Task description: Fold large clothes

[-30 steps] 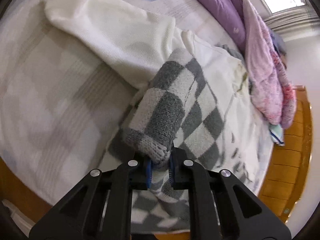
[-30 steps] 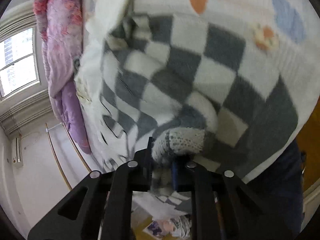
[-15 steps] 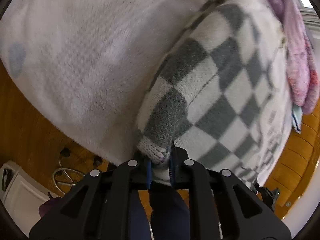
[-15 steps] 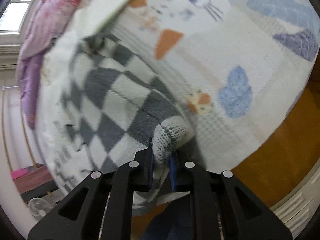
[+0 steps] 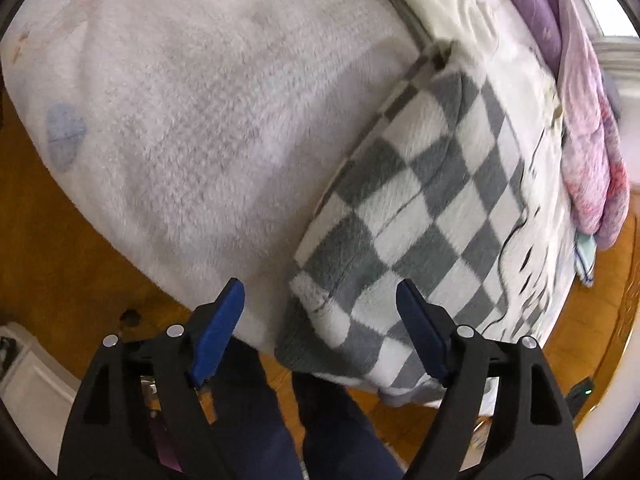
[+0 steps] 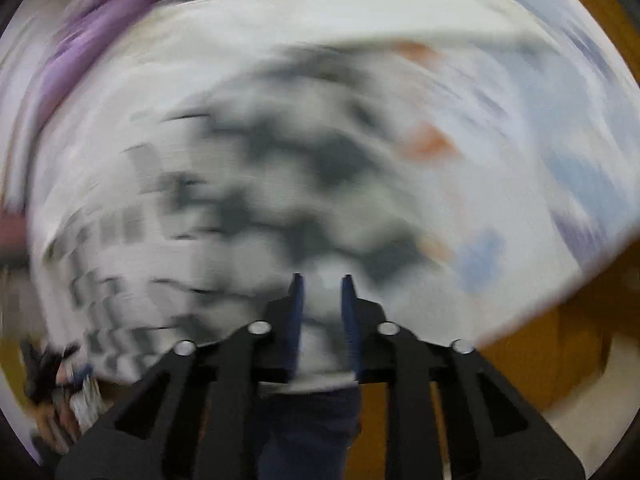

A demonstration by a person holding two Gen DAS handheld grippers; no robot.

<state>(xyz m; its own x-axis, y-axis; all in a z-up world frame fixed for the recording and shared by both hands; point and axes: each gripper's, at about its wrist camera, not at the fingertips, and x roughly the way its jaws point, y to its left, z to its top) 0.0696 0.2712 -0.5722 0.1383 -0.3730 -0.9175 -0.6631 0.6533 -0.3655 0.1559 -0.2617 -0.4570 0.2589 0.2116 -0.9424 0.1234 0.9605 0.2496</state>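
The left gripper (image 5: 320,304) gapes wide, holding nothing, just above the checked sweater (image 5: 424,216) on the bed (image 5: 192,112) — the right gripper (image 6: 321,292), though blurred, seemingly pinches its edge.

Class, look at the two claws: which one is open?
The left claw: its blue fingers stand wide apart, holding nothing, above the checked sweater.
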